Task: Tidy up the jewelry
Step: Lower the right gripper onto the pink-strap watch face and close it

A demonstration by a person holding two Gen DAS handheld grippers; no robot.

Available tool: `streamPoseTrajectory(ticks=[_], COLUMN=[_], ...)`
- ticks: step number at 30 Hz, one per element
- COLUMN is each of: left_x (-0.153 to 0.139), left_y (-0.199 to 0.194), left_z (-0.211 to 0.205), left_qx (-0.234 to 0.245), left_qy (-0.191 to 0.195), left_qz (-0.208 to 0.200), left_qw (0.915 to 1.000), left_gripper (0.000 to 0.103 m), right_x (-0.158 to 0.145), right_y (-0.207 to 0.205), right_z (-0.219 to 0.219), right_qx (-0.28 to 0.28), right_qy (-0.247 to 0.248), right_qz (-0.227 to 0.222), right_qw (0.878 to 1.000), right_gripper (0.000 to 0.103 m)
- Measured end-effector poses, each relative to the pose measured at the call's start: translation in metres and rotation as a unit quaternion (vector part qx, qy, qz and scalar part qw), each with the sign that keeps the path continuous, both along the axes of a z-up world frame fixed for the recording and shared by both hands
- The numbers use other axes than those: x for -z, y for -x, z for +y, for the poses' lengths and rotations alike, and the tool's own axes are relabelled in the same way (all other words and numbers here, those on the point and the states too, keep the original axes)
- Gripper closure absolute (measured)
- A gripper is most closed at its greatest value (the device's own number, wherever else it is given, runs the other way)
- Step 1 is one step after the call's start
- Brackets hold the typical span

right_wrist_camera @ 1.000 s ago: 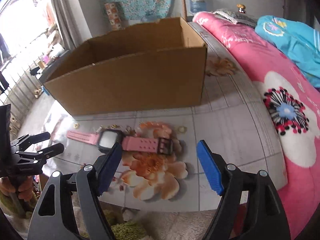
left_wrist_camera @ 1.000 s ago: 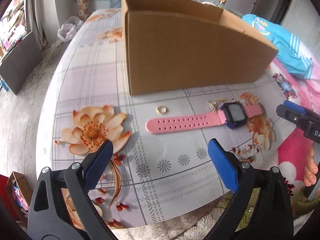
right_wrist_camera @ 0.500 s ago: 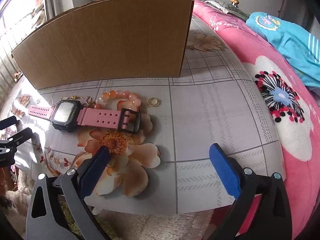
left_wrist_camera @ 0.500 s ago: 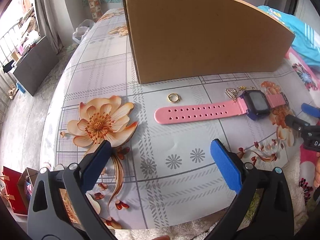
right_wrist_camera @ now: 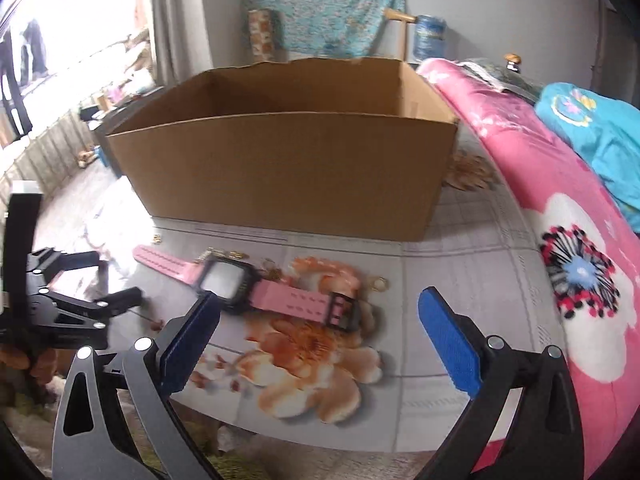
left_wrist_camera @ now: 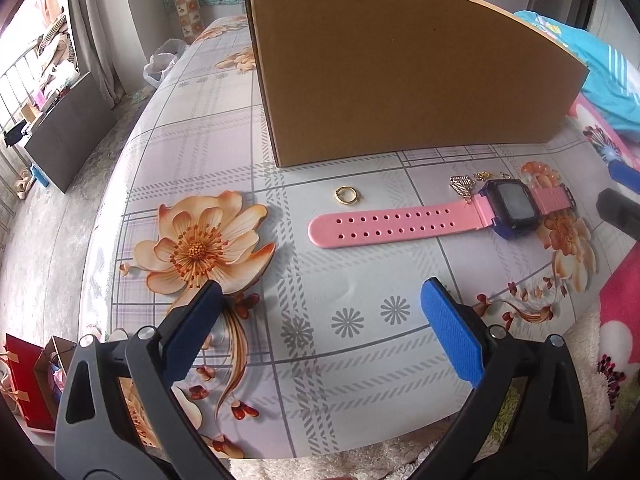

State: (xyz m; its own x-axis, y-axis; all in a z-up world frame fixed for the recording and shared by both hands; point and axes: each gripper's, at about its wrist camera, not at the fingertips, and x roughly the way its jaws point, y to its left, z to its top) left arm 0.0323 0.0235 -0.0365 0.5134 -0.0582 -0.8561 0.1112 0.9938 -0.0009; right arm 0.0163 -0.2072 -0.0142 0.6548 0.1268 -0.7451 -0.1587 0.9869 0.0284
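A pink-strapped watch (left_wrist_camera: 440,218) with a dark square face lies flat on the floral tablecloth, in front of an open cardboard box (left_wrist_camera: 400,72). It also shows in the right wrist view (right_wrist_camera: 256,288). A gold ring (left_wrist_camera: 345,195) lies left of the strap. A second gold ring (right_wrist_camera: 379,283) lies right of the buckle. Small gold pieces (left_wrist_camera: 464,184) lie by the watch face. My left gripper (left_wrist_camera: 320,332) is open and empty, short of the strap. My right gripper (right_wrist_camera: 320,336) is open and empty, over the buckle end.
The box (right_wrist_camera: 288,168) is open at the top and stands behind the jewelry. A pink flowered blanket (right_wrist_camera: 568,248) and a blue cloth (right_wrist_camera: 592,136) lie to the right. The table's front edge (left_wrist_camera: 320,444) is just under the left gripper. A grey cabinet (left_wrist_camera: 64,136) stands on the floor at left.
The left gripper has moved a little closer to the table. The right gripper has risen and tilted back, so the inside of the box shows again. Both stayed open.
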Motion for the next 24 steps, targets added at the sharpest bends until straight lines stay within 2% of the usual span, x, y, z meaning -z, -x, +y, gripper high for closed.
streamPoseTrajectory(ticks=[7, 11, 19, 24], left_x=[0.002, 0.001, -0.002, 0.000], left_y=[-0.003, -0.001, 0.000, -0.002], left_z=[0.005, 0.010, 0.020, 0.024], left_qx=[0.025, 0.029, 0.026, 0.029], left_qy=[0.004, 0.019, 0.055, 0.064], left_qz=[-0.002, -0.007, -0.023, -0.030], left_qw=[0.9997, 0.9994, 0.9979, 0.9971], left_gripper=[0.007, 0.007, 0.008, 0.008], right_x=[0.009, 0.019, 0.038, 0.034], right_y=[-0.028, -0.041, -0.052, -0.051], right_z=[0.046, 0.061, 0.078, 0.083], right_qx=[-0.104, -0.162, -0.196, -0.202], right_qy=[0.010, 0.026, 0.082, 0.085], right_qz=[0.024, 0.051, 0.086, 0.091], right_qw=[0.994, 0.985, 0.973, 0.971], right_gripper=[0.031, 0.033, 0.044, 0.050])
